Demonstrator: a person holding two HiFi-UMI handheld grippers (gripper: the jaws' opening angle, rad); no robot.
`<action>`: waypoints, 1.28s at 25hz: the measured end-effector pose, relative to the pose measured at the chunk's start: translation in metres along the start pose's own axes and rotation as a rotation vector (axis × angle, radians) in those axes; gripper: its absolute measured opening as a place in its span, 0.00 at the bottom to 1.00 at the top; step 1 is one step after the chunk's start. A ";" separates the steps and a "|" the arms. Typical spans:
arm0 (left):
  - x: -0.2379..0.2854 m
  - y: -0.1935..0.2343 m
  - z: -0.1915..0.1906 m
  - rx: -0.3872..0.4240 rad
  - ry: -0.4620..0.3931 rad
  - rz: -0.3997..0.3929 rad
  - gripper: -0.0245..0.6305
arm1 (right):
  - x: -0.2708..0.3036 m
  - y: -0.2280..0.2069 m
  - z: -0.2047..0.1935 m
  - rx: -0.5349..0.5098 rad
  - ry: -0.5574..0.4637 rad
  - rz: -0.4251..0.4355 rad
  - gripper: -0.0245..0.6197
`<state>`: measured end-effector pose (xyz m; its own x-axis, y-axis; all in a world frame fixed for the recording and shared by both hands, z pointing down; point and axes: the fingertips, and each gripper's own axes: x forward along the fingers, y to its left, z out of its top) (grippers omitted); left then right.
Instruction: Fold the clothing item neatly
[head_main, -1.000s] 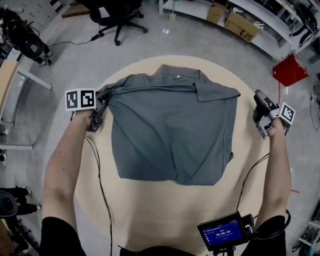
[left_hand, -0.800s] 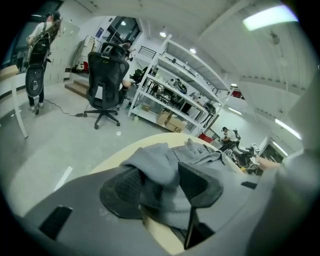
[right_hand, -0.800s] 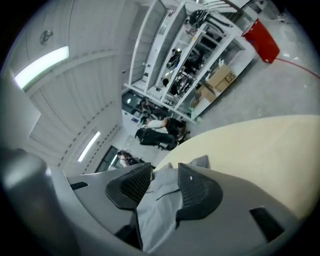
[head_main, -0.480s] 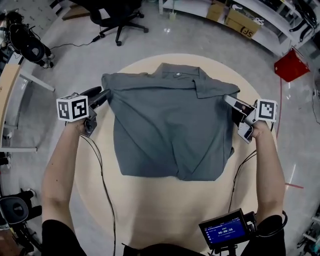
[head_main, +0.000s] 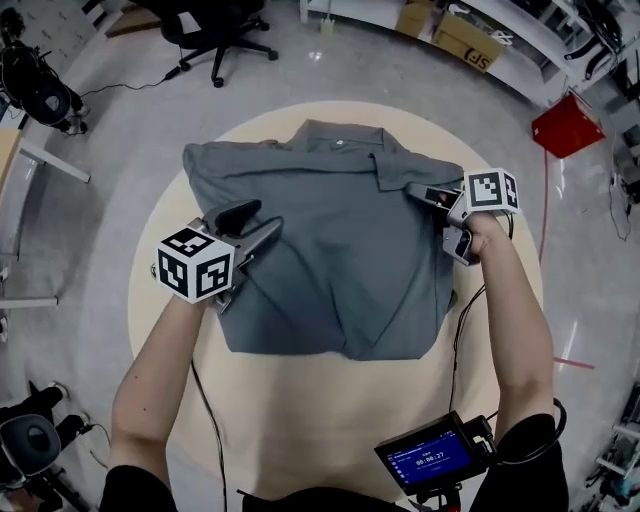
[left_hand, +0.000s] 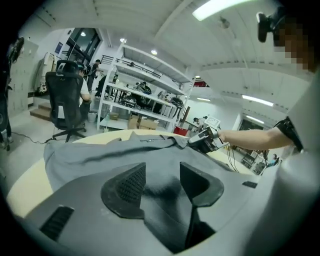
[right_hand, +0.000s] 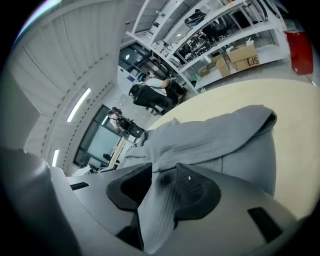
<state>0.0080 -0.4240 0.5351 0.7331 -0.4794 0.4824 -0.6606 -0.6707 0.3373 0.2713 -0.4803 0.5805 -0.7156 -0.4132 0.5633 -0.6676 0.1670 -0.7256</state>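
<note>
While the grey polo shirt (head_main: 340, 270) lies flat on the round table (head_main: 300, 420), collar away from me, my right claw (head_main: 420, 192) pinches the right sleeve and holds it in over the chest. My left claw (head_main: 258, 220) has just been opening: jaws spread, nothing between them, above the shirt's left side. By my reckoning the side folds are partway done. The hem-to-collar fold is not yet begun.

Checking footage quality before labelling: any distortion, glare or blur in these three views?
Head view: even light, sharp, shirt casts little shadow. Left gripper view: strong fisheye, dark corners, ceiling light blown out. Right gripper view: same fisheye and dark corners.
</note>
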 end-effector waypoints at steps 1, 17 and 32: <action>0.004 -0.003 -0.005 0.012 0.018 0.002 0.36 | 0.000 0.001 0.005 0.005 -0.013 -0.003 0.28; -0.001 -0.004 -0.008 -0.011 -0.017 -0.008 0.36 | -0.049 0.034 0.095 -0.067 -0.499 0.008 0.28; -0.141 -0.134 0.086 -0.009 -0.384 -0.137 0.04 | -0.165 0.252 -0.021 -0.423 -0.536 0.117 0.05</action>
<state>0.0069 -0.3154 0.3519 0.8205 -0.5635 0.0966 -0.5528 -0.7388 0.3855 0.2170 -0.3507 0.3129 -0.6602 -0.7382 0.1382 -0.6927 0.5273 -0.4921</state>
